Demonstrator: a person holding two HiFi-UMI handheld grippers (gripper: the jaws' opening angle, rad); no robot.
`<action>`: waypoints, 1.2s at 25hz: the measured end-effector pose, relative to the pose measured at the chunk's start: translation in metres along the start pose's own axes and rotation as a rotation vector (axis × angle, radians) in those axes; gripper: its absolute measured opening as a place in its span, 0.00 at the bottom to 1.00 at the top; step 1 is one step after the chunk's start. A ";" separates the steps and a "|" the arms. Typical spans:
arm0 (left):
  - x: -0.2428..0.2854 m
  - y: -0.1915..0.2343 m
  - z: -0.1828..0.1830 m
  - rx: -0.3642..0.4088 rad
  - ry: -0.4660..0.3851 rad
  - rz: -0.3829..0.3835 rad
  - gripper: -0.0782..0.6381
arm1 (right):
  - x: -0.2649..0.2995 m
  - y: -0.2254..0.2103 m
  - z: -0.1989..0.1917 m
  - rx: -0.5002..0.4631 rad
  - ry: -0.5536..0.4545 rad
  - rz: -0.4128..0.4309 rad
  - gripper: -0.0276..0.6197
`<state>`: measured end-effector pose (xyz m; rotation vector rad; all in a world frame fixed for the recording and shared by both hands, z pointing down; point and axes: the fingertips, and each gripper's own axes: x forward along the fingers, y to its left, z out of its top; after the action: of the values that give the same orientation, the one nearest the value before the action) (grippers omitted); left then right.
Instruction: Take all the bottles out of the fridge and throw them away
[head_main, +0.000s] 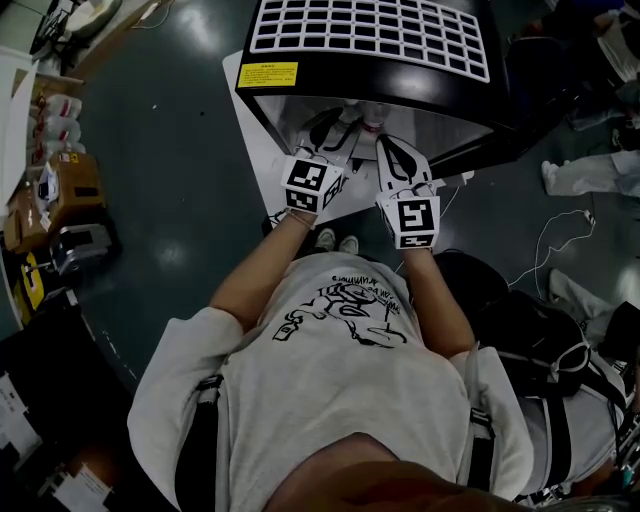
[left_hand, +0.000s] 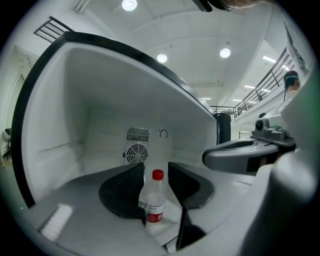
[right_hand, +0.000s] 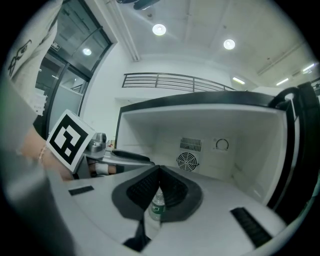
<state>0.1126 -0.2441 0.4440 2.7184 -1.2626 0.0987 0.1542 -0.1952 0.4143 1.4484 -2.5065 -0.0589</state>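
The left gripper (left_hand: 154, 171) has its jaws apart around the red-capped bottle (left_hand: 155, 206), which stands on the mini fridge (left_hand: 60, 130) floor. The right gripper (right_hand: 159, 170), jaws together, noses at the green-labelled bottle (right_hand: 157, 210). I'd worry that the closed tips could topple it.

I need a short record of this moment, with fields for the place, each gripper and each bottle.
place: small black fridge, white inside, open
left gripper: open, one jaw on each side of the red-capped bottle
bottle one: clear plastic bottle with red cap and red label, upright
right gripper: jaws shut
bottle two: clear plastic bottle with green label, just below the shut jaws; contact unclear
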 end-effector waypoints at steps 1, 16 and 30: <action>0.002 0.001 -0.001 -0.003 0.002 0.003 0.30 | 0.001 -0.001 -0.001 0.000 0.000 -0.001 0.06; 0.031 0.014 -0.017 -0.011 0.035 0.026 0.36 | 0.015 -0.016 -0.012 0.008 0.021 -0.017 0.06; 0.051 0.026 -0.033 0.013 0.051 0.055 0.41 | 0.031 -0.030 -0.019 -0.009 0.020 -0.024 0.05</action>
<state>0.1257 -0.2944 0.4858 2.6748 -1.3268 0.1819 0.1694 -0.2353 0.4335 1.4683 -2.4708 -0.0596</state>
